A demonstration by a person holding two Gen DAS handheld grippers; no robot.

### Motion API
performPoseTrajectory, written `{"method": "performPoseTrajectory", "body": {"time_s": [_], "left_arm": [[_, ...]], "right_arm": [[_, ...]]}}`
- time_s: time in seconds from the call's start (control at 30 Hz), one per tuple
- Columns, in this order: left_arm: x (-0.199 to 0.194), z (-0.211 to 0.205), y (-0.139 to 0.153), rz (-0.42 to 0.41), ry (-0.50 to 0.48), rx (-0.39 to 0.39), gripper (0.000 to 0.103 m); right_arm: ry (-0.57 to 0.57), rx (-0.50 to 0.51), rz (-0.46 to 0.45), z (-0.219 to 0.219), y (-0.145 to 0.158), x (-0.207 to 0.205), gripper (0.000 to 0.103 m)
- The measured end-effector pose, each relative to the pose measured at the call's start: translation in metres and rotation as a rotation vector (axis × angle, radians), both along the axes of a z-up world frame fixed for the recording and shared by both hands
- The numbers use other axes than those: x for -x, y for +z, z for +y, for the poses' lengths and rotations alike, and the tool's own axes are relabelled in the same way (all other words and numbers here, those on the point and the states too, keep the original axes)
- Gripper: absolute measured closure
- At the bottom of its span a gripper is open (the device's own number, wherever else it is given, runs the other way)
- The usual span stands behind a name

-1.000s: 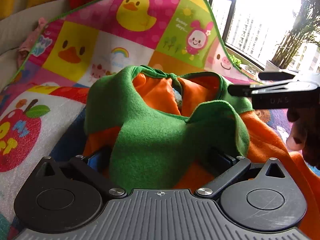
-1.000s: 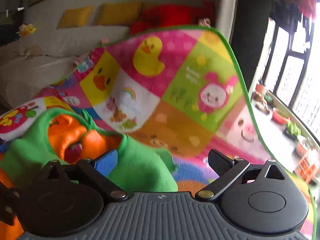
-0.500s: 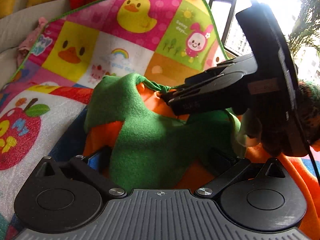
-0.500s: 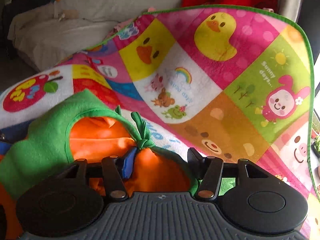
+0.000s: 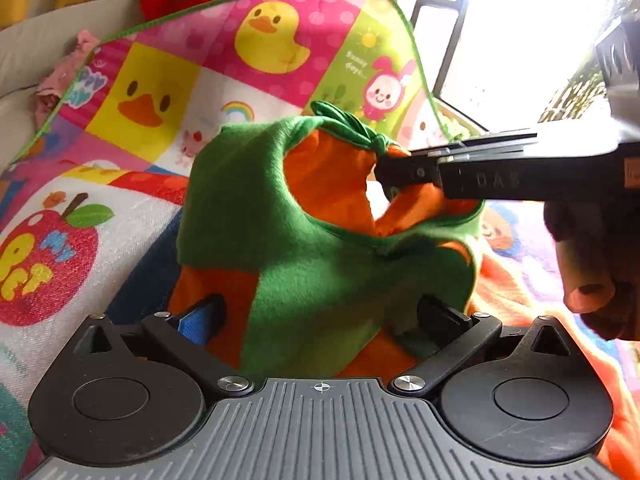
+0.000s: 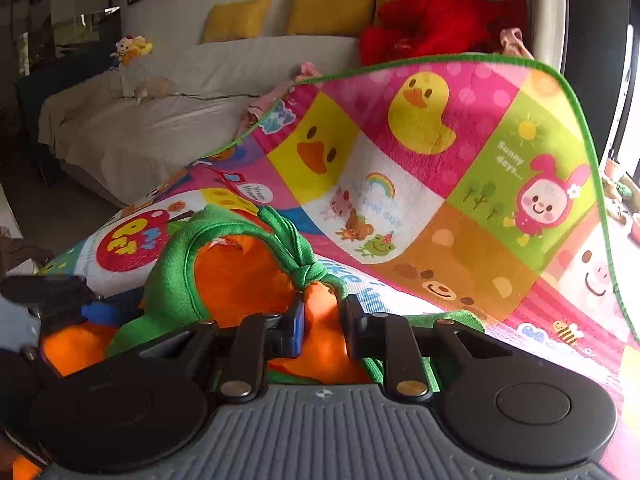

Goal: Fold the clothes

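Orange-and-green fleece garment point(image 5: 280, 216) sits bunched at frame centre on the cartoon patchwork play mat point(image 5: 160, 92). Right gripper point(image 6: 322, 322) fingers clamped on orange fabric just below the green knot, upper centre in left view. Left gripper point(image 5: 320, 316) fingers apart, straddling garment's near edge; fold likely goes toward it

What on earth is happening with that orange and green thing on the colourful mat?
A person holding two handheld grippers is folding a small orange and green fleece garment on a cartoon-patterned play mat. The right gripper has its jaws shut on orange fabric just below the garment's knotted green tie. The left gripper has its jaws wide apart around the garment's near end.
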State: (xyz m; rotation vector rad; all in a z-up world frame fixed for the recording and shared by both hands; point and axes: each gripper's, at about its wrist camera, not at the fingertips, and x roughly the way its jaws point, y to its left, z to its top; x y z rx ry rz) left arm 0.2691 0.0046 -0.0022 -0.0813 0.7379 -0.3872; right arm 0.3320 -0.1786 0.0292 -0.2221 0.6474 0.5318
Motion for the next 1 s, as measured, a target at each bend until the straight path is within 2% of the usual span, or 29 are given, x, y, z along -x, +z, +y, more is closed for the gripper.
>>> {"method": "performPoseTrajectory", "body": {"time_s": [0.1, 0.2, 0.3, 0.37, 0.43, 0.57, 0.67, 0.73, 0.9, 0.93, 1.0], "left_arm": [[0.028, 0.02, 0.03, -0.061, -0.035, 0.056, 0.0], [0.046, 0.035, 0.059, -0.122, -0.007, 0.088, 0.0], [0.049, 0.036, 0.072, -0.156, 0.041, 0.069, 0.0], [0.045, 0.029, 0.064, -0.133, 0.046, 0.024, 0.0], [0.042, 0.022, 0.049, -0.101, 0.049, -0.065, 0.0], [0.041, 0.022, 0.015, -0.069, 0.05, -0.246, 0.0], [0.037, 0.027, 0.002, -0.081, 0.078, -0.343, 0.0], [0.032, 0.031, -0.002, -0.092, 0.109, -0.383, 0.0], [0.03, 0.052, 0.007, -0.088, 0.179, -0.371, 0.0], [0.034, 0.056, 0.014, -0.098, 0.19, -0.351, 0.0], [0.041, 0.063, 0.033, -0.107, 0.181, -0.237, 0.0]], "right_arm": [[0.035, 0.073, -0.042, 0.001, 0.001, 0.039, 0.083], [0.076, 0.131, -0.043, 0.005, -0.007, 0.074, 0.083], [0.124, 0.166, -0.018, 0.01, -0.022, 0.104, 0.08], [0.147, 0.159, -0.008, 0.008, -0.024, 0.124, 0.075], [0.175, 0.117, -0.003, -0.002, -0.015, 0.139, 0.074], [0.19, 0.02, -0.113, -0.03, 0.024, 0.163, 0.07], [0.095, 0.02, -0.173, -0.038, 0.038, 0.15, 0.07], [0.031, 0.015, -0.138, -0.039, 0.03, 0.128, 0.07], [-0.046, 0.062, 0.099, -0.04, -0.029, 0.091, 0.07], [-0.038, 0.072, 0.092, -0.039, -0.035, 0.095, 0.069], [-0.02, 0.089, 0.083, -0.036, -0.04, 0.101, 0.068]]}}
